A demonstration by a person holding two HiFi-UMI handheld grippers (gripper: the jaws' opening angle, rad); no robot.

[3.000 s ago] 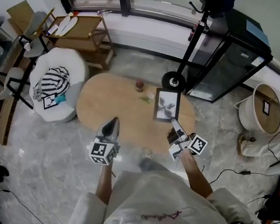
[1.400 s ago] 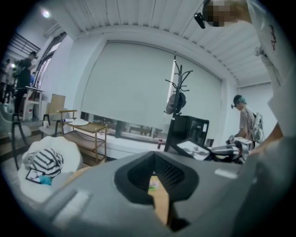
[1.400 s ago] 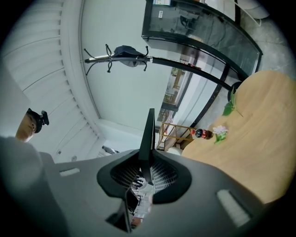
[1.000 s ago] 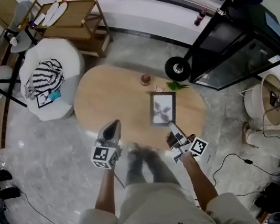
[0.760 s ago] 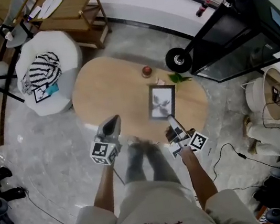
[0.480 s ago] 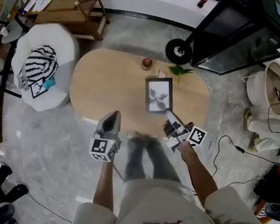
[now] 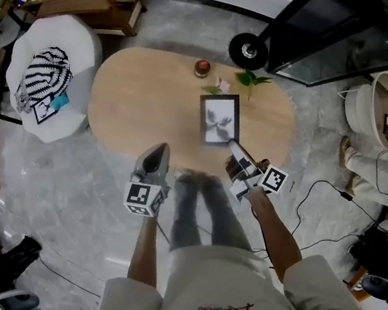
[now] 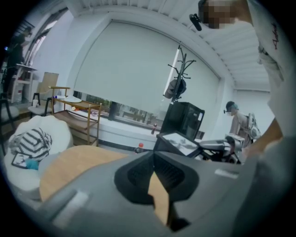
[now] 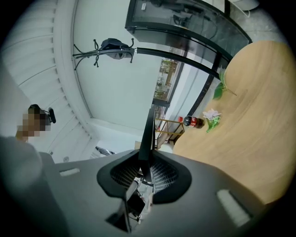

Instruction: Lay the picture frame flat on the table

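Note:
The black picture frame (image 7: pixel 219 120) faces up, close to flat, over the right part of the oval wooden table (image 7: pixel 141 100). My right gripper (image 7: pixel 234 145) is shut on its near edge. In the right gripper view the frame (image 9: pixel 148 132) shows only as a thin dark edge rising from between the pads (image 9: pixel 162 176). Whether the frame rests on the tabletop I cannot tell. My left gripper (image 7: pixel 157 153) hangs by the table's near edge, left of the frame, its jaws shut with nothing in them. In the left gripper view the frame (image 8: pixel 179 140) is at the right.
A small red ball (image 7: pixel 202 66), a pale flower (image 7: pixel 223 84) and green leaves (image 7: pixel 249 78) lie just beyond the frame. A white pouf (image 7: pixel 70 53) with striped cloth stands left of the table, a black cabinet (image 7: pixel 333 17) and wheel (image 7: pixel 249 50) at right. Cables cross the floor.
The frame, upright three seconds ago, now faces up low over the table, still in the right gripper. Both grippers have sunk. The left one stays shut and bare.

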